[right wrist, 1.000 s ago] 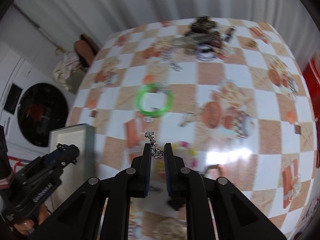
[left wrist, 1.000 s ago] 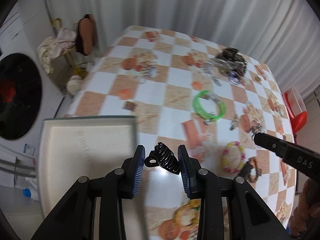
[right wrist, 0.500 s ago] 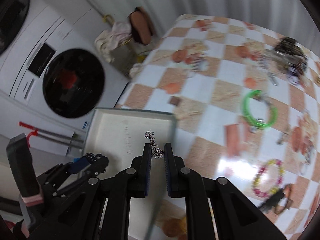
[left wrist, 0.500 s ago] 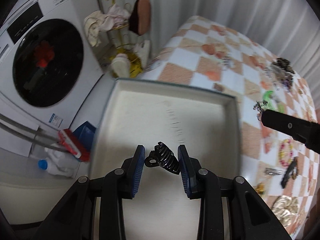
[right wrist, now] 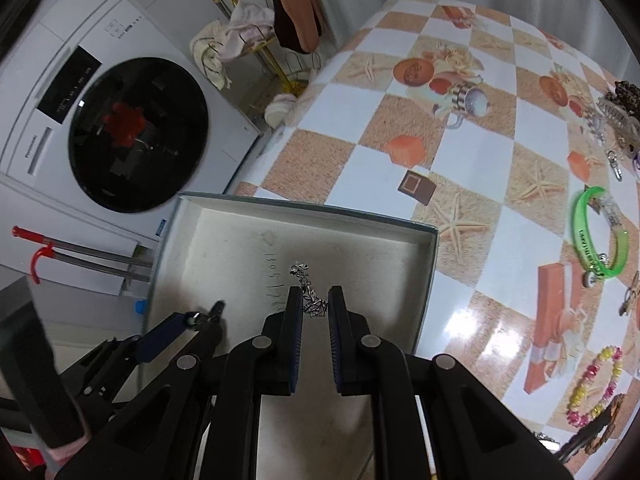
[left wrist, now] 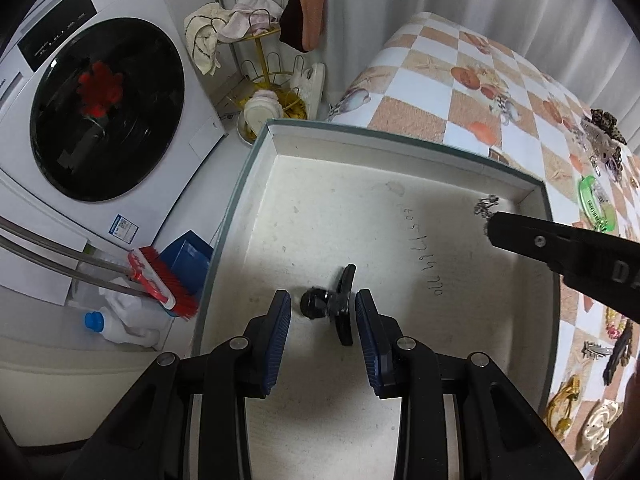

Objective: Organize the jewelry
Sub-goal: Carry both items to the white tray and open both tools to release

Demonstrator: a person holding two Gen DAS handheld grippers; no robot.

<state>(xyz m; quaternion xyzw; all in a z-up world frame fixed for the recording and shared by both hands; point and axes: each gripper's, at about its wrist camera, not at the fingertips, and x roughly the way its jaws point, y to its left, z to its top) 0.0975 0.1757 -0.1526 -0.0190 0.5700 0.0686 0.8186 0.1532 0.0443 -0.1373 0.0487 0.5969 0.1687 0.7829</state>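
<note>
A shallow white box (left wrist: 400,148) with a grey-green rim sits at the left edge of the checkered table; it also shows in the right wrist view (right wrist: 424,272). My left gripper (left wrist: 322,312) is open over the box floor, and a black hair claw clip (left wrist: 336,304) sits loose between its fingers. My right gripper (right wrist: 314,306) is shut on a small silver chain piece (right wrist: 306,292) and holds it over the box. The chain (left wrist: 485,205) and right gripper also show in the left wrist view.
A green bangle (right wrist: 592,240), a pink-yellow bead bracelet (right wrist: 596,384) and a pile of clips (left wrist: 604,140) lie on the table to the right. A washing machine (left wrist: 80,112), a gold rack (left wrist: 264,60) and a red brush (left wrist: 164,284) stand left of the table.
Both grippers moved left from the table to over the box. My left gripper opened and let the black claw clip go. My right gripper kept hold of the silver chain.
</note>
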